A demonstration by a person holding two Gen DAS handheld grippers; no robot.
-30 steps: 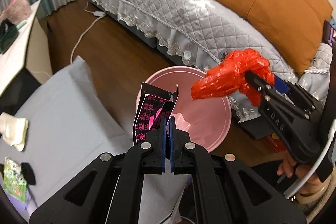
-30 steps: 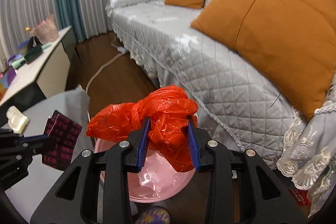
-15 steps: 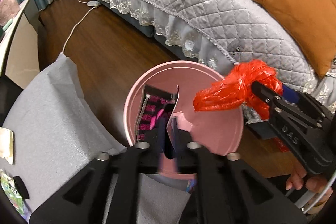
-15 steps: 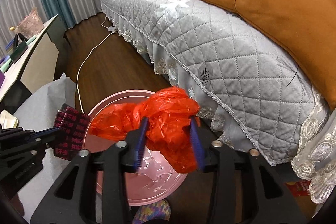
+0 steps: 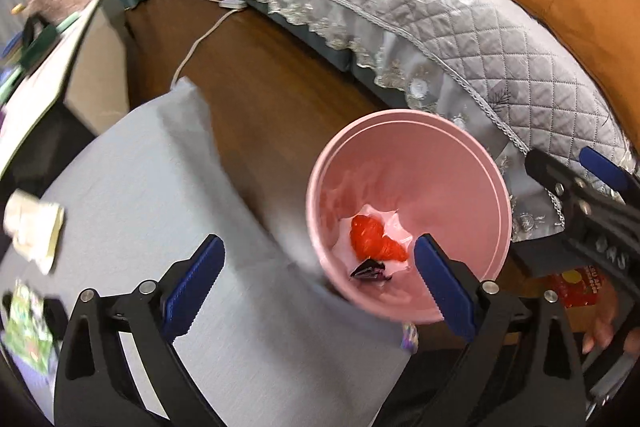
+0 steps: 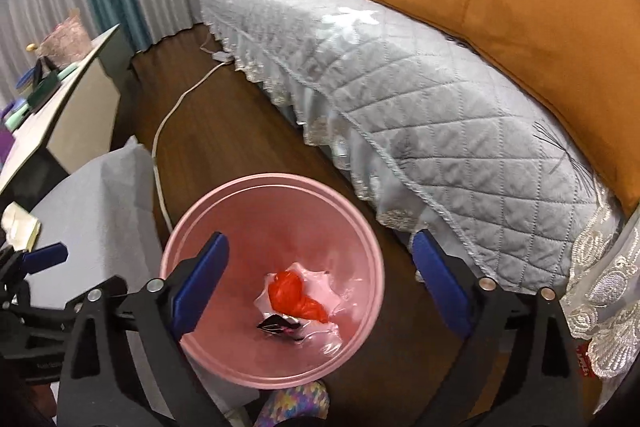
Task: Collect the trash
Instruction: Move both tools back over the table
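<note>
Grey cloth [image 5: 168,227] beside quilted sofa [image 6: 400,75]

text: "DAS" | on: right tool [image 5: 560,167] side | else: unreadable

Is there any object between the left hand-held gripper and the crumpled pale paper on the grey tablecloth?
Nothing visible blocks it. The left hand-held gripper is open above the grey tablecloth's edge, and only bare cloth lies between it and the crumpled pale paper at the far left.
</note>
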